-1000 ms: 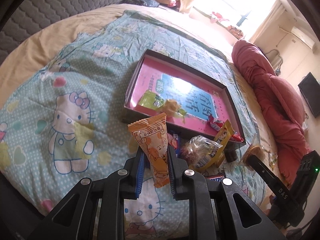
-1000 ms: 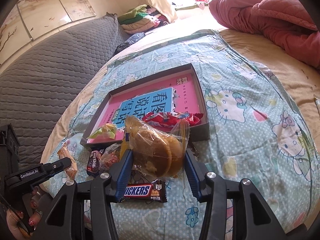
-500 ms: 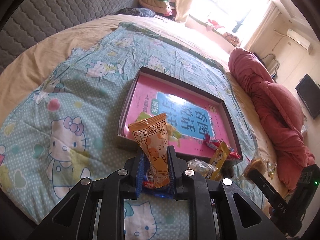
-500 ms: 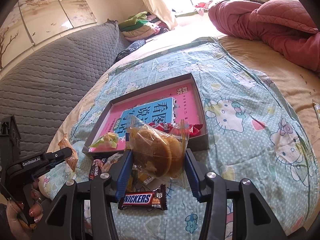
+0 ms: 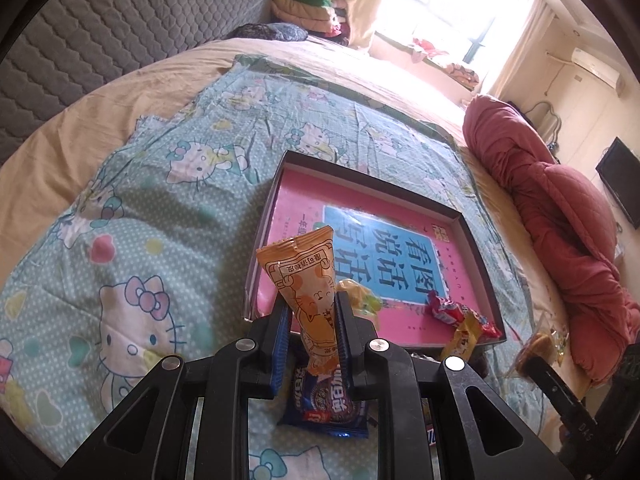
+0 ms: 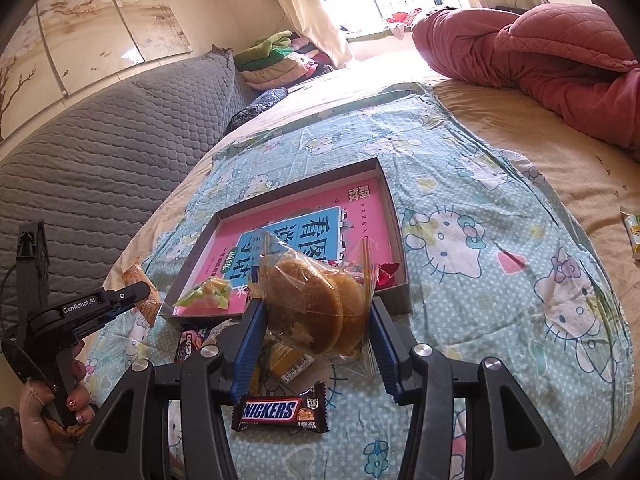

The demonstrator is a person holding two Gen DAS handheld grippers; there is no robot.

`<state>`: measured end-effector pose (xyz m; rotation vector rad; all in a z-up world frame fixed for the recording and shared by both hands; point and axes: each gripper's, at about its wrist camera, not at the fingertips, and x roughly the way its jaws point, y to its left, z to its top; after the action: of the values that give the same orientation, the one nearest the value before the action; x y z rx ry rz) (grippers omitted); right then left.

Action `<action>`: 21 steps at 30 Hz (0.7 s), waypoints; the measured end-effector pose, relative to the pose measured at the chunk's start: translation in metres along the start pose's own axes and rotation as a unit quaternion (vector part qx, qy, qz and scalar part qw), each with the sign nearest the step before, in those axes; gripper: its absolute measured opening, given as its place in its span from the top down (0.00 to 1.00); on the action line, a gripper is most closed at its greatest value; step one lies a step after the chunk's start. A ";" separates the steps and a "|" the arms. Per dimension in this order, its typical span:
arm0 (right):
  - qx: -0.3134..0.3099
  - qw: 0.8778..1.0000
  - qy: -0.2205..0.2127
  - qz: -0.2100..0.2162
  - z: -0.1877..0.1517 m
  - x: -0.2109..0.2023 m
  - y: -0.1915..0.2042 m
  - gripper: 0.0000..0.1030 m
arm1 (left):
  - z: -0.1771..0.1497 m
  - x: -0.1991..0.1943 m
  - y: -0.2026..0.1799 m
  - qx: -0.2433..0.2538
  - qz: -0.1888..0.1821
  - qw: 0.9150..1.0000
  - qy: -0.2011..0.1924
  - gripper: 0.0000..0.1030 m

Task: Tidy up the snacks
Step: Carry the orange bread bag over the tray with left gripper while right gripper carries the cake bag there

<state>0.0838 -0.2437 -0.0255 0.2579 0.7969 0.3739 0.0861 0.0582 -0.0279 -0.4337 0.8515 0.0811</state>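
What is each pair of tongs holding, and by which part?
Left tongs: orange cat-print snack packet, pinched at its lower half. Right tongs: clear bag of round cakes, gripped across its sides.

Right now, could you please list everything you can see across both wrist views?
Tray: one, dark rim, pink and blue base, on the blanket.
Orange packet: one, in the left gripper.
Cookie bag: one, clear, golden cookies, in the right gripper.
Snickers bar: one, brown, on the blanket before the tray.
Blue cookie pack: one, below the left gripper.
Green-yellow snack: one, in the tray's near corner.
Red wrapper: one, in the tray.
Blanket: one, teal, cartoon cats.
Quilt: one, red, bundled.
Left gripper: shut on the orange packet.
Right gripper: shut on the cookie bag.
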 end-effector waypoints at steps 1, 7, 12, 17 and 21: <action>0.000 1.000 0.000 -0.003 0.000 0.000 -0.001 0.50 | 0.001 0.002 0.001 0.000 0.000 1.000 0.003 0.79; 0.006 1.000 0.000 -0.015 0.003 0.003 -0.005 0.50 | 0.002 0.016 0.000 0.005 -0.003 1.000 0.017 0.79; 0.005 1.000 0.000 -0.023 0.004 0.004 -0.005 0.50 | 0.004 0.024 -0.001 0.009 -0.007 1.000 0.023 0.79; 0.000 1.000 0.004 -0.028 0.006 0.007 -0.002 0.50 | 0.008 0.035 -0.001 0.016 -0.004 0.999 0.027 0.79; -0.002 0.999 0.004 -0.032 0.008 0.008 0.001 0.50 | 0.009 0.043 -0.001 0.015 -0.007 0.999 0.032 0.79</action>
<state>0.0945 -0.2402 -0.0250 0.2271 0.8105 0.3154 0.1216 0.0568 -0.0543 -0.4150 0.9123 0.0417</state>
